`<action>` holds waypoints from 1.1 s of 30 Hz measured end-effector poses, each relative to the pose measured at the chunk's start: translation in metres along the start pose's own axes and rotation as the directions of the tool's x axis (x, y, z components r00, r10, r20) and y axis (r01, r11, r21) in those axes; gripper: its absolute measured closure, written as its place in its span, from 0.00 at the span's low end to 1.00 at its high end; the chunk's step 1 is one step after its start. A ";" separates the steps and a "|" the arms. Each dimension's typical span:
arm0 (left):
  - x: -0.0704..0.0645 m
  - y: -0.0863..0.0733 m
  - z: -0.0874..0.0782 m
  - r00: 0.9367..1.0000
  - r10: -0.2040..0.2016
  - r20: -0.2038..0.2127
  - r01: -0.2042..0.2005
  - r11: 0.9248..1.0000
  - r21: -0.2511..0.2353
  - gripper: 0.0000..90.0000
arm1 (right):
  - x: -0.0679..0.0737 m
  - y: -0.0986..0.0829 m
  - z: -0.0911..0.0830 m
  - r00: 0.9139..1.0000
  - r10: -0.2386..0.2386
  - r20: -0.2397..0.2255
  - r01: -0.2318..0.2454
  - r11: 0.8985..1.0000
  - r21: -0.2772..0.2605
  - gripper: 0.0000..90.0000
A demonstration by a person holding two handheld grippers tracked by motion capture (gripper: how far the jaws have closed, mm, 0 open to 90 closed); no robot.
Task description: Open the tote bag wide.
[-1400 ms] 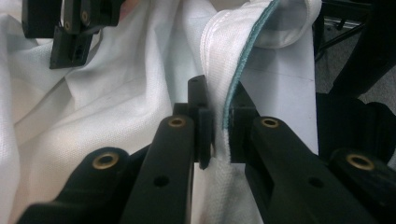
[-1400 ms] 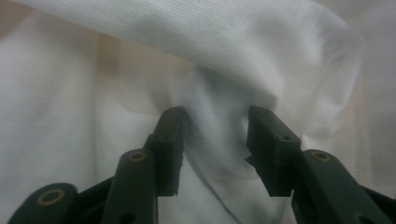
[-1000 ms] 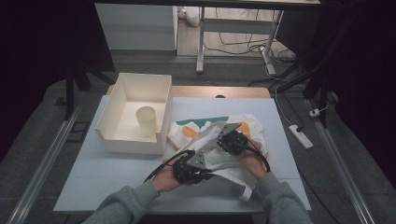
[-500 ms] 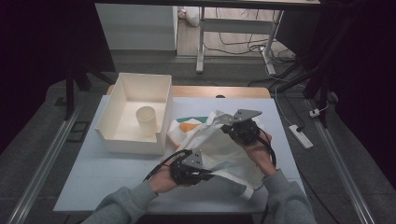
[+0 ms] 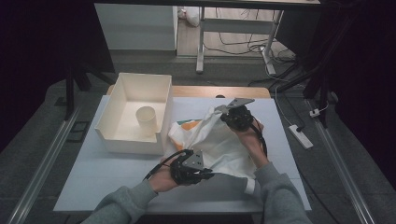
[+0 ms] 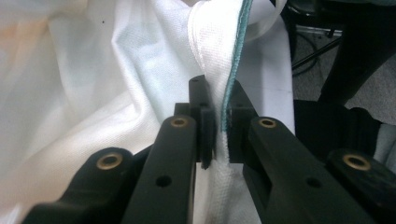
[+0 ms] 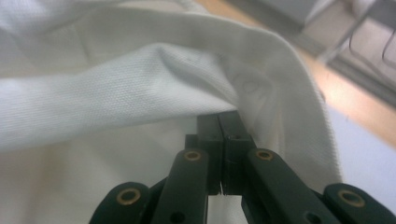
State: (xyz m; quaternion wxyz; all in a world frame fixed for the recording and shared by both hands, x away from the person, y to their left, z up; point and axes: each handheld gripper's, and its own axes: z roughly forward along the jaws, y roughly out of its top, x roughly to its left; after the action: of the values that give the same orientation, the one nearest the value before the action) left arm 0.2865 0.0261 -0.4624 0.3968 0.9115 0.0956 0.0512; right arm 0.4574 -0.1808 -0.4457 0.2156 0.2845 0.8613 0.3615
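The table point(image 5: 116, 182) carried a white open box point(image 5: 140, 93) at its far left, and everything else sat in relation to that box. A small pale cup point(image 5: 146, 120) stood upright inside it. Just to the right of the box, touching or nearly touching its wall, lay the white cloth bag point(image 5: 219, 147) with an orange and green print, part of it lifted off the tabletop.

The bag looked light, limp and thin, likely to sag and fold wherever unsupported, so its hemmed edges were the sensible hold.

The right gripper point(image 5: 229, 116), farther right of the box, had its jaws pressed together with a fold of cloth draped over the tips. The left gripper point(image 5: 208, 174), nearer the person, was clamped on the green-trimmed hem point(image 6: 232, 70).
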 end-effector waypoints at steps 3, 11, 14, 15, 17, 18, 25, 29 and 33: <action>0.003 -0.001 0.003 1.000 -0.006 0.007 0.006 1.000 0.008 0.93 | -0.009 -0.012 0.023 0.998 0.053 -0.035 -0.051 0.997 0.049 0.99; 0.008 -0.004 0.007 0.999 -0.034 0.012 0.033 0.999 0.018 0.93 | -0.004 -0.024 0.050 0.999 0.035 -0.036 -0.029 0.990 0.142 0.98; 0.009 -0.004 0.008 0.999 -0.033 0.010 0.033 0.999 0.019 0.93 | -0.005 -0.026 0.048 0.998 0.040 -0.047 -0.035 0.992 0.122 0.98; 0.008 -0.004 0.008 0.999 -0.031 0.008 0.031 0.999 0.019 0.92 | -0.005 -0.026 0.046 0.998 0.044 -0.051 -0.038 0.992 0.116 0.97; 0.008 -0.004 0.008 1.000 -0.029 0.005 0.029 0.999 0.016 0.91 | -0.005 -0.025 0.042 0.997 0.047 -0.061 -0.040 0.994 0.106 0.96; 0.007 -0.004 0.007 1.000 -0.030 0.003 0.030 0.999 0.013 0.91 | -0.005 -0.024 0.039 0.996 0.050 -0.068 -0.043 0.994 0.102 0.94; 0.004 -0.003 -0.010 0.998 -0.043 -0.047 0.040 0.998 -0.054 0.68 | 0.009 -0.018 -0.004 0.990 0.020 -0.138 -0.018 1.000 0.014 0.69; 0.005 0.002 -0.023 0.995 -0.077 -0.066 0.069 0.990 -0.121 0.60 | 0.019 -0.021 -0.035 0.984 0.031 -0.176 -0.042 0.997 -0.060 0.63; 0.010 0.005 -0.035 0.987 -0.115 -0.114 0.097 0.983 -0.155 0.54 | 0.032 -0.027 -0.054 0.986 0.003 -0.164 -0.016 0.997 -0.080 0.60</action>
State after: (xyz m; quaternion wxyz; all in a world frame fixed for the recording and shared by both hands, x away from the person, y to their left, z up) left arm 0.2906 0.0498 -0.4342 0.4593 0.8680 0.1642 0.0928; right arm 0.3934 -0.2032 -0.4362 0.1538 0.2489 0.8594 0.4193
